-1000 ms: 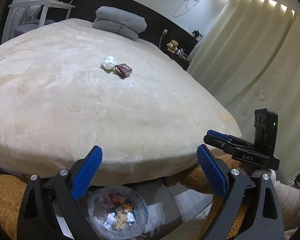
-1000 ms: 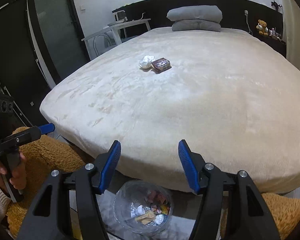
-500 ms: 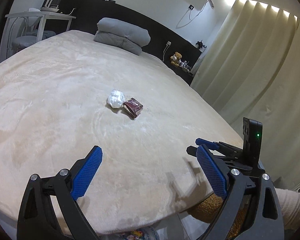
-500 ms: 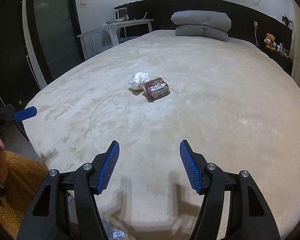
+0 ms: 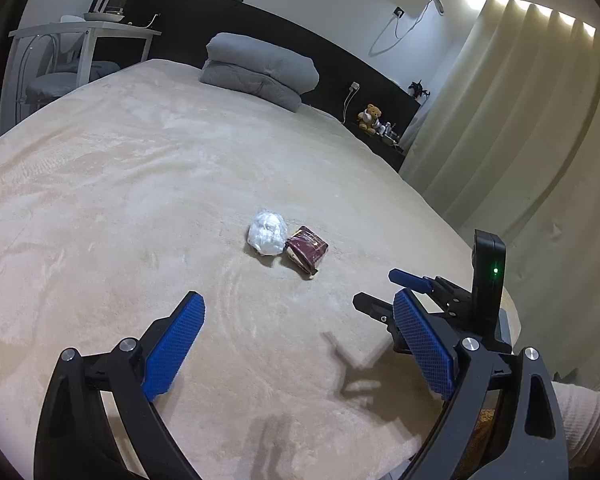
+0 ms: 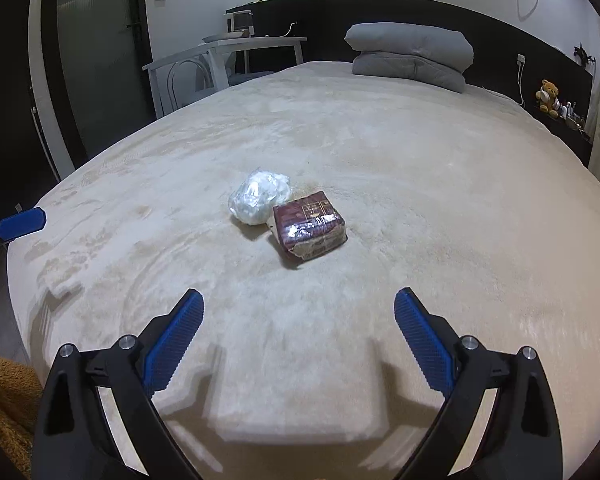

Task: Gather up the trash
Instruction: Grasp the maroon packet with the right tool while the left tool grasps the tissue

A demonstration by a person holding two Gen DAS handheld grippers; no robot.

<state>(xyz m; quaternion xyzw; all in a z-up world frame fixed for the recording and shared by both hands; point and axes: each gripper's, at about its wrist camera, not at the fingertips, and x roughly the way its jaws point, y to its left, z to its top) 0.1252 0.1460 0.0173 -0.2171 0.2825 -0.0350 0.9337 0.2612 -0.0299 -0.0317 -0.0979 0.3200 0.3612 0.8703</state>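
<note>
A crumpled white plastic wad point(image 5: 267, 233) and a dark red wrapper packet point(image 5: 306, 250) lie side by side on the beige bed point(image 5: 140, 208). They also show in the right wrist view, the wad point(image 6: 259, 196) on the left and the packet point(image 6: 309, 229) touching it on the right. My left gripper point(image 5: 298, 330) is open and empty, short of the trash. My right gripper point(image 6: 298, 326) is open and empty, over the bed just short of the packet; it also shows in the left wrist view point(image 5: 384, 292).
A folded grey duvet point(image 6: 410, 54) lies at the head of the bed. A white desk point(image 6: 224, 52) stands at the left, curtains point(image 5: 520, 128) at the right. A teddy bear point(image 6: 547, 95) sits on a dark side shelf.
Both grippers rose from above the clear trash bowl on the floor and moved forward over the bed toward the two pieces of trash. The bowl has left view. Both jaws stayed open.
</note>
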